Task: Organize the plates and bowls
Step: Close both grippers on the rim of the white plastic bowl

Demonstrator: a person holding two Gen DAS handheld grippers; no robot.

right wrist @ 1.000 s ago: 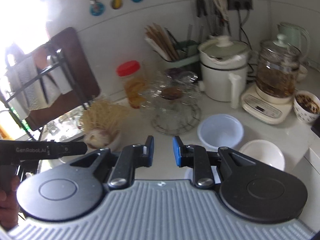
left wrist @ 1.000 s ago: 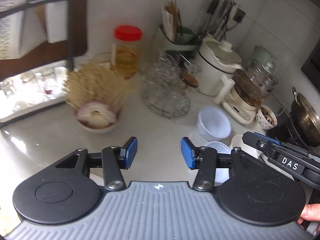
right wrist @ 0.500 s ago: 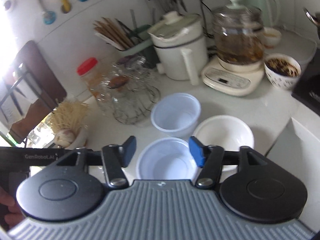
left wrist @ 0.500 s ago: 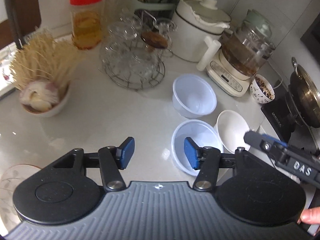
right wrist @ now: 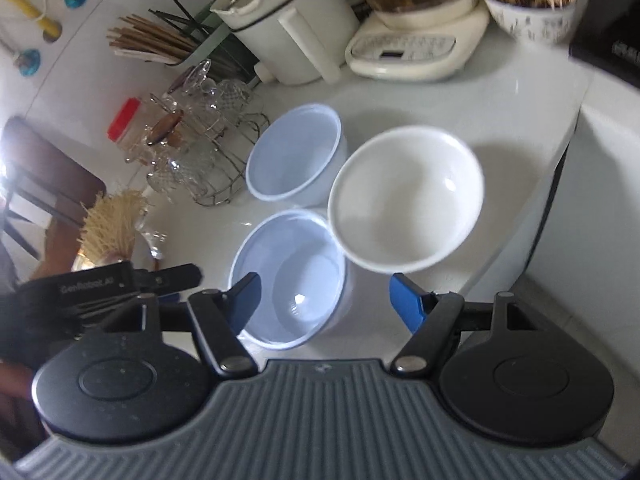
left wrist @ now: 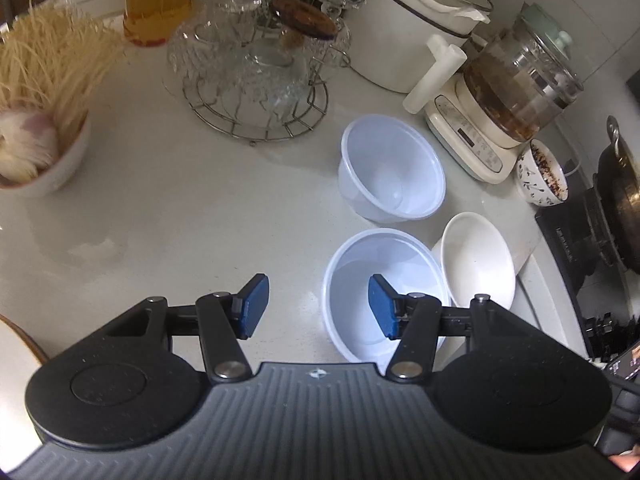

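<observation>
Two translucent plastic bowls and a white ceramic bowl stand close together on the pale counter. In the left wrist view the near plastic bowl (left wrist: pixel 380 276) sits under my right fingertip, the far plastic bowl (left wrist: pixel 392 172) is behind it, and the white bowl (left wrist: pixel 478 264) is to the right. My left gripper (left wrist: pixel 318 312) is open and empty, its jaws straddling the near bowl's left rim. In the right wrist view my right gripper (right wrist: pixel 324 304) is open and empty, just in front of the near plastic bowl (right wrist: pixel 292 276) and the white bowl (right wrist: pixel 404 200); the far plastic bowl (right wrist: pixel 296 156) is behind.
A wire rack of glasses (left wrist: pixel 256 68), a white pot (left wrist: pixel 404 28), a glass kettle on its base (left wrist: pixel 512 96), a patterned bowl (left wrist: pixel 542 176) and a bowl of garlic and noodles (left wrist: pixel 36 120) ring the counter. A stove with a wok (left wrist: pixel 620 208) is at right. A plate edge (left wrist: pixel 16 352) shows at lower left.
Both grippers have moved forward and down toward the bowls, which now look larger. The right gripper has opened wider and swung toward the white bowl.
</observation>
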